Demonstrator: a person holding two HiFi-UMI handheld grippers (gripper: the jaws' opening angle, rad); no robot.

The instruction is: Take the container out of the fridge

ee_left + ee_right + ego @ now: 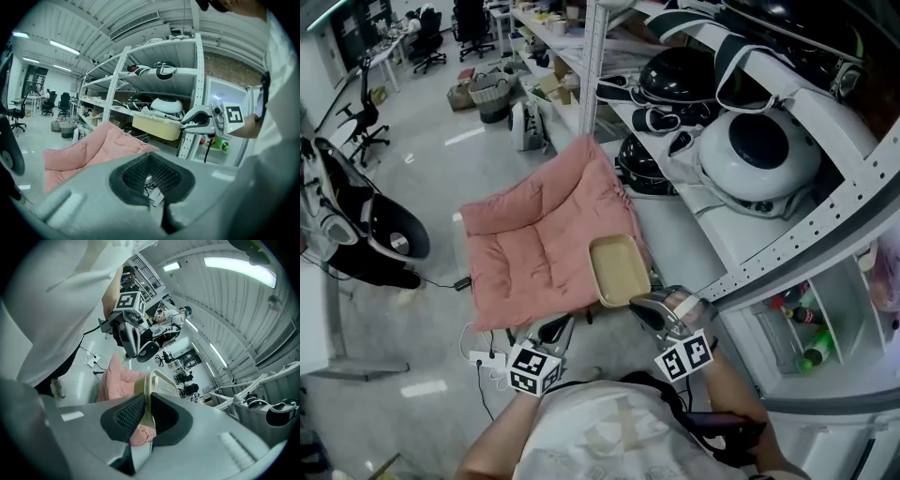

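Note:
A shallow beige container (619,270) hangs in the air over the near edge of a pink cushion (534,244). My right gripper (645,305) is shut on the container's near rim. In the right gripper view that rim (157,380) sits clamped between the dark pads of the right gripper (146,416). The left gripper view shows the container (157,126) held level out from the right gripper (199,119), in front of the shelving. My left gripper (551,330) hangs low to the left of the container, apart from it. The jaws of the left gripper (151,180) stand shut with nothing between them.
The open fridge (825,375) is at the lower right, with bottles (811,349) on a shelf. A white metal rack (787,244) beside it holds helmets (759,150). A power strip and cables (483,359) lie on the floor; office chairs (361,122) stand far left.

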